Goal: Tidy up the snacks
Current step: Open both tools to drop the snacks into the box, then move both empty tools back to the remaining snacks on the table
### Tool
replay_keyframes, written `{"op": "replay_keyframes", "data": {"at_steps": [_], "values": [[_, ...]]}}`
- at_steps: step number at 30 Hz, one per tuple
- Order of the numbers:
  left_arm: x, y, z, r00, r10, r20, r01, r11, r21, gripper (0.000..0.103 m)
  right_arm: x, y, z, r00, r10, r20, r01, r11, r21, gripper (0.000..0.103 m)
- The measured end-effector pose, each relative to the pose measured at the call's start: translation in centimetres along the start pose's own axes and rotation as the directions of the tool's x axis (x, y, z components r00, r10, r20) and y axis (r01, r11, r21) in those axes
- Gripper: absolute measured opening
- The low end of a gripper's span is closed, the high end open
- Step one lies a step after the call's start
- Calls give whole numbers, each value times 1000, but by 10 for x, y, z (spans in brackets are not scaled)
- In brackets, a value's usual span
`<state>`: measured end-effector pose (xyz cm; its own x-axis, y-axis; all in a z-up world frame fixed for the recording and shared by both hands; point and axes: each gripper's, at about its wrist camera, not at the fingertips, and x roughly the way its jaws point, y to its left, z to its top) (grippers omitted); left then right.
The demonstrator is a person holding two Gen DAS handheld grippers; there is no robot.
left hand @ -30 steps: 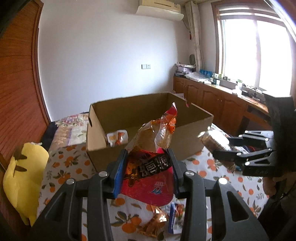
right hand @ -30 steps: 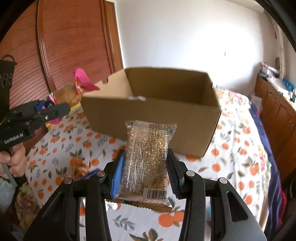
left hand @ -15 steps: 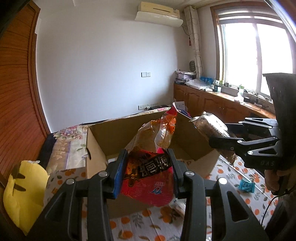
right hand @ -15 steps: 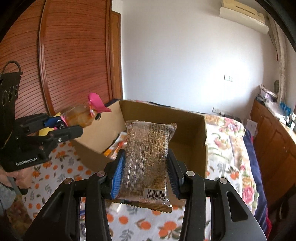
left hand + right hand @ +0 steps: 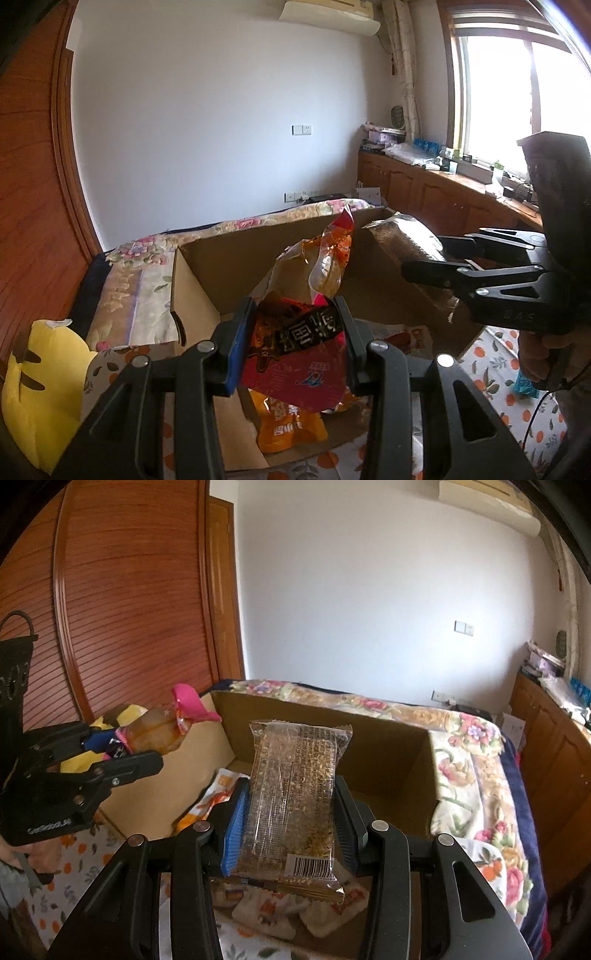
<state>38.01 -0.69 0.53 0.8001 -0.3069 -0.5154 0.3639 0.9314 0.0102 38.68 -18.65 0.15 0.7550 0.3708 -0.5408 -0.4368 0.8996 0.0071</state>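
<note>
Both snacks have travelled from short of the box to over its open top within the last second, so the carry is nearly done and only the drop remains. On the left, the left gripper (image 5: 293,338) is clenched on a red bag (image 5: 295,354), its clear crinkled top sticking up; a second ago this bag hung over the bedspread before the near wall, and now it hangs above an orange packet (image 5: 288,424) lying on the floor of the box (image 5: 192,288). On the right, the right gripper (image 5: 290,827) grasps a clear seed bar (image 5: 295,797) upright between its fingers, likewise brought over the box interior. Releasing both here should, I judge, land them inside.
</note>
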Motion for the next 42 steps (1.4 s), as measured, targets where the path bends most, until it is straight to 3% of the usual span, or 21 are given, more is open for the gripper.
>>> {"op": "replay_keyframes", "data": {"at_steps": [7, 23, 42], "values": [[16, 3, -4, 999, 15, -39, -15, 1000, 0, 40, 32, 2, -10, 999, 25, -48, -25, 1000, -6, 43], [37, -7, -8, 995, 19, -98, -18, 1000, 13, 43, 41, 3, -17, 996, 26, -85, -26, 1000, 2, 45], [31, -5, -12, 997, 30, -67, -32, 999, -37, 52, 40, 3, -19, 997, 35, -65, -34, 999, 15, 53]]}}
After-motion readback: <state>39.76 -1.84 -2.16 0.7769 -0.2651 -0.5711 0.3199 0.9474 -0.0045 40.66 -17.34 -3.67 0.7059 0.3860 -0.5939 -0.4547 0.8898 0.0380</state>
